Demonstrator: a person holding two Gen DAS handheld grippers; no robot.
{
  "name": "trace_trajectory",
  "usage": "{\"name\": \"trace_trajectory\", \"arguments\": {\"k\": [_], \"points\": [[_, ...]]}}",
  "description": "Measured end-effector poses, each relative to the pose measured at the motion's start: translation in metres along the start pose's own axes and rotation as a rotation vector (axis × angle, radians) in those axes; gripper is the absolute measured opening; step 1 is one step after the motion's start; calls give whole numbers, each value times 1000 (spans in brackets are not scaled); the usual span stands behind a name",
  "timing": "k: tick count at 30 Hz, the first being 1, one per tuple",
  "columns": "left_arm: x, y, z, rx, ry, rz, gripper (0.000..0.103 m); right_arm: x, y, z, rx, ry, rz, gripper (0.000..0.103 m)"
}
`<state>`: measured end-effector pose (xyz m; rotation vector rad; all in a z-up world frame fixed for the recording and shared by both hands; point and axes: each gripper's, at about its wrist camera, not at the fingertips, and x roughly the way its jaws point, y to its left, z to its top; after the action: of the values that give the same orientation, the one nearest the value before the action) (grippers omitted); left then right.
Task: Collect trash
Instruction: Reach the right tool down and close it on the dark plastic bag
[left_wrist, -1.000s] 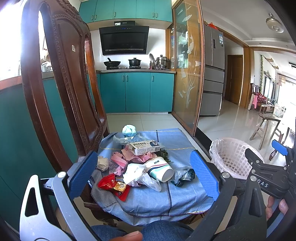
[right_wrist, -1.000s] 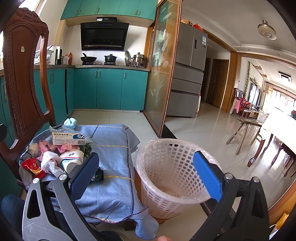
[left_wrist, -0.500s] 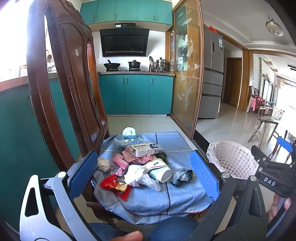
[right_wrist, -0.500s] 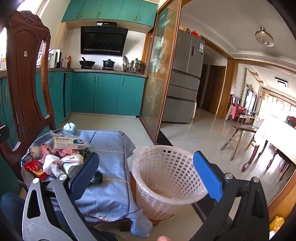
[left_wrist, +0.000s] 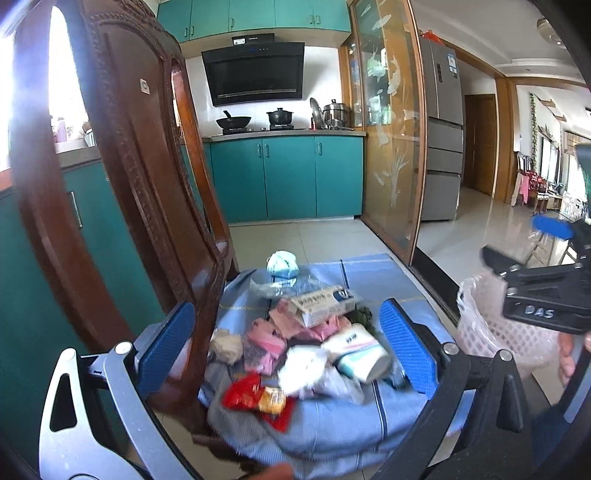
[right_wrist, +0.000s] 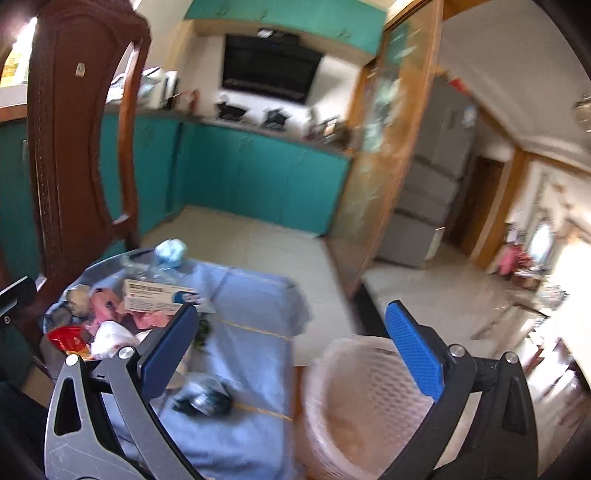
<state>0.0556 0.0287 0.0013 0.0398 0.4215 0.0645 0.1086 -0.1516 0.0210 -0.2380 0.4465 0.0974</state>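
Note:
A heap of trash lies on a blue cloth over a chair seat: a paper cup on its side, a white box, pink wrappers, a red wrapper and white tissue. My left gripper is open and empty in front of the heap. My right gripper is wide and empty, its jaws closing slightly. It hovers over the cloth's right edge, between a dark crumpled wrapper and the white mesh basket.
The carved wooden chair back rises close on the left. The basket stands on the tiled floor right of the chair. Teal kitchen cabinets, a glass partition and a fridge stand behind. A hand grips the right tool.
My right gripper swung left and rolled, so the basket slid to the lower right and the cloth came under it. My left gripper shifted, bringing the chair back and heap closer.

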Motion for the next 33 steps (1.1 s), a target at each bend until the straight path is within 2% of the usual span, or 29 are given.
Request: {"name": "trace_trajectory", "arguments": {"k": [1,3,4,5,7,9,10,11,12,14,16,18,20,21,25,28,30,33], "points": [[7,-1,2,-1,-4,-5,100,10,-1,0,6,8,30,86],[25,-2,9,4,-4,-5,90,30,-5,-3,29,23,62,59],[34,-1,13,6,1,1,74,40,-9,-9,52,33,94,53],[46,0,19,5,15,3,64,49,-11,-17,72,51,139,46],[66,5,26,-14,33,-8,59,66,-10,-43,79,145,252,46],[80,9,23,-36,33,-16,59,74,3,-60,20,218,324,47],[85,10,17,-40,38,-24,62,75,9,-65,-13,233,344,49],[92,11,9,-42,58,-32,71,75,17,-71,-48,241,356,59],[101,12,0,-48,104,-40,74,75,25,-78,-84,251,359,70],[122,13,-18,-69,256,-91,75,83,39,-94,-144,298,377,73],[135,14,-25,-85,324,-120,80,94,50,-108,-172,353,377,75],[142,10,-32,-59,364,-124,81,103,56,-116,-186,396,393,75],[146,5,-39,-18,401,-128,88,105,55,-120,-195,401,392,74],[149,4,-43,-9,425,-131,89,106,56,-119,-196,406,391,68],[162,4,-60,-4,539,-116,89,98,55,-113,-168,390,421,67],[165,2,-65,18,554,-105,89,89,59,-112,-214,354,372,68],[164,3,-67,27,558,-108,89,90,62,-114,-239,338,339,73],[166,1,-69,32,570,-106,89,91,67,-114,-254,331,324,74]]}}
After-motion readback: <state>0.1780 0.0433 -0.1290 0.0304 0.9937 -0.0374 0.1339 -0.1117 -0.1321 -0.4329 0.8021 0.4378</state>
